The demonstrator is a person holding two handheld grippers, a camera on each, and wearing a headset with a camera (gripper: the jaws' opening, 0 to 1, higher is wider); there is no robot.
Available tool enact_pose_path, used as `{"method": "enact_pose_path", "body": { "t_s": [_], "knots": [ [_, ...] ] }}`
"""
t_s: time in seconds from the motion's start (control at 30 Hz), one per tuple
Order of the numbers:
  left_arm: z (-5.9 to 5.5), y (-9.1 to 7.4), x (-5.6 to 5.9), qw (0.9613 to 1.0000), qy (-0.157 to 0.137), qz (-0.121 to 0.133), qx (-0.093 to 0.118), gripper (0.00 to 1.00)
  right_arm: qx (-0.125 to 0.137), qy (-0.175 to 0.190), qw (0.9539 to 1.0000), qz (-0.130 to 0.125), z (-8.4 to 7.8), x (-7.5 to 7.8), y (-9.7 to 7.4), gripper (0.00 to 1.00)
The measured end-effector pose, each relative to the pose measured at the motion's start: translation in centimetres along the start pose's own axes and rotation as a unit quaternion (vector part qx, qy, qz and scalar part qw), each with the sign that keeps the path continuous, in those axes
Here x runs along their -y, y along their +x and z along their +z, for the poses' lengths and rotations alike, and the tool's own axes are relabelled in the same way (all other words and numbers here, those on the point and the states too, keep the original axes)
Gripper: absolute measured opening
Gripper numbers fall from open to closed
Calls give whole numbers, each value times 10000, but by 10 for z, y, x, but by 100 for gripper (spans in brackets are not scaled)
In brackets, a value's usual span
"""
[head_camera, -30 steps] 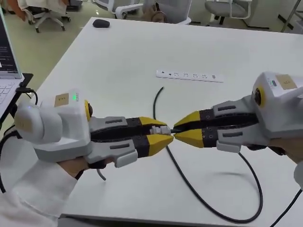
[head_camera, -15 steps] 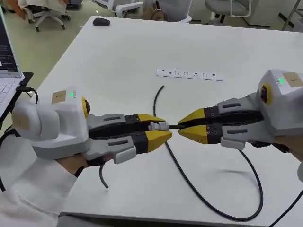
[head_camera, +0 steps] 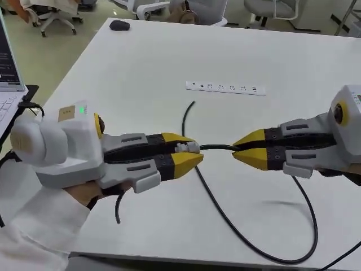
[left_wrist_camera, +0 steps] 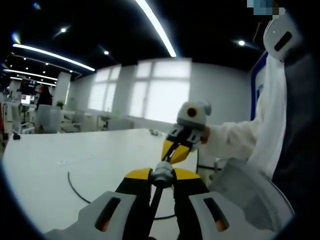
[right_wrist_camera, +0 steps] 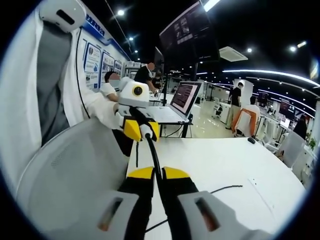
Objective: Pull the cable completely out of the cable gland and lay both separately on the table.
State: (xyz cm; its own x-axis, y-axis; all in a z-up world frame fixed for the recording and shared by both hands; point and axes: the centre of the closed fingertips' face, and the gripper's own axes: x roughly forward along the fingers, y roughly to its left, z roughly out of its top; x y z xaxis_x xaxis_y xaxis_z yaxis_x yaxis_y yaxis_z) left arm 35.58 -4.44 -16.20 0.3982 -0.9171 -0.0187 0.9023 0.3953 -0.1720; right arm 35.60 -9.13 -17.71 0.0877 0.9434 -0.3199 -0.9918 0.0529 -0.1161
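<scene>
In the head view my left gripper is shut on the small white cable gland, held above the white table. A black cable runs taut from the gland to my right gripper, which is shut on it a short way to the right. A short cable tail hangs under my left hand. The left gripper view has the gland between the yellow fingertips and the right gripper beyond. In the right gripper view the cable leads up to the gland.
The rest of the cable loops over the table toward the near edge, with its free end near a white power strip. A dark mouse lies at the far corner. A laptop stands at the left. Office chairs stand beyond.
My right gripper has pulled away to the right, so the gap between the grippers has grown and a stretch of bare cable now shows. The left gripper has shifted slightly left.
</scene>
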Motion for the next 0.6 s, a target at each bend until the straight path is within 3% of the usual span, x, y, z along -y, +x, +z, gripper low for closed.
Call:
{"method": "enact_pose_path", "body": {
  "t_s": [0.23,0.6],
  "knots": [
    [0,-1,-3,10000,-18,61,13,17,-22,149,9997,-207,-10,7,-12,5],
    [1,-1,-4,10000,-28,75,23,17,-43,334,9989,-314,-19,9,-19,5]
  ]
}}
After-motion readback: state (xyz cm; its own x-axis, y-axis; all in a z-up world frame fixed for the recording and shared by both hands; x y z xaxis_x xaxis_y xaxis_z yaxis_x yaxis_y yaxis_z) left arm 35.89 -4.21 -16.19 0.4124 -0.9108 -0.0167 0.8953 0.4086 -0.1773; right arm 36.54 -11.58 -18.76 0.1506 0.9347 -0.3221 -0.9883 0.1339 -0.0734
